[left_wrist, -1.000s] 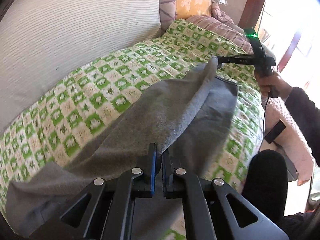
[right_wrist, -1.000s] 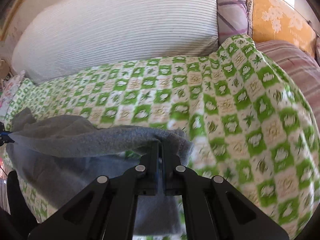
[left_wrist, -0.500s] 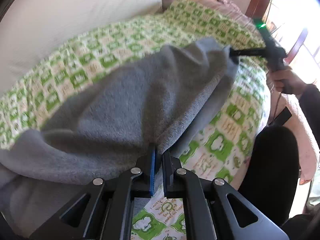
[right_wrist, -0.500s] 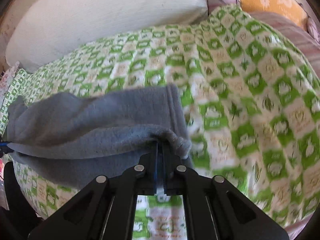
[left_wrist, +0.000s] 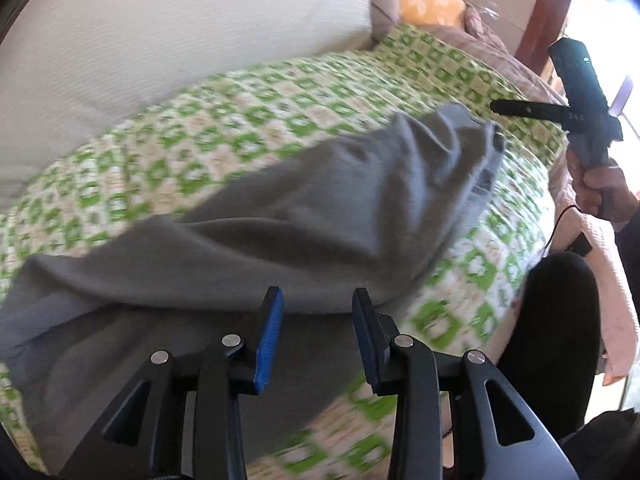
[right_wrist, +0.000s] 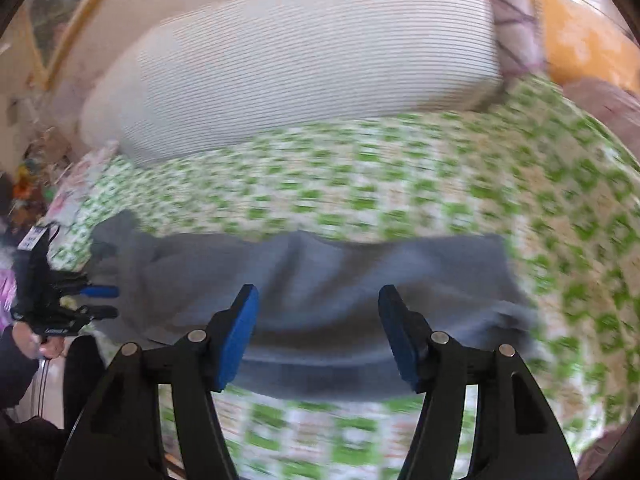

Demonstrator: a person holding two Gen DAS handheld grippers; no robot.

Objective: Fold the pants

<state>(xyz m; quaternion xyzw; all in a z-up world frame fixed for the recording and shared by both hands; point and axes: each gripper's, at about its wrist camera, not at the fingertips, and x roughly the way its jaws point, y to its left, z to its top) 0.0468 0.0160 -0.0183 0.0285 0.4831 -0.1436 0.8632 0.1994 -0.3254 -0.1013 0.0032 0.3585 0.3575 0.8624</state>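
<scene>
Green-checked bed (left_wrist: 312, 92), pillow (left_wrist: 180, 28) behind. Pants (left_wrist: 320, 216) dropped doubled across bed. Left gripper (left_wrist: 316, 332), right gripper (right_wrist: 318, 328): fingers opening, nothing between, cloth just released. Fold laid.

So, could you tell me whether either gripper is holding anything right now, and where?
Nothing is held: the left gripper and right gripper are opening, clear of the grey fleece pants.

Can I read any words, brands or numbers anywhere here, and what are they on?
None can be read for sure.
Right gripper (jaws opening, nothing pinched between them): pale marks on its body, too blurred.
Left gripper (jaws opening, nothing pinched between them): white tag and pale print, too small.
Bedspread: motion-blurred, no lettering legible.
</scene>
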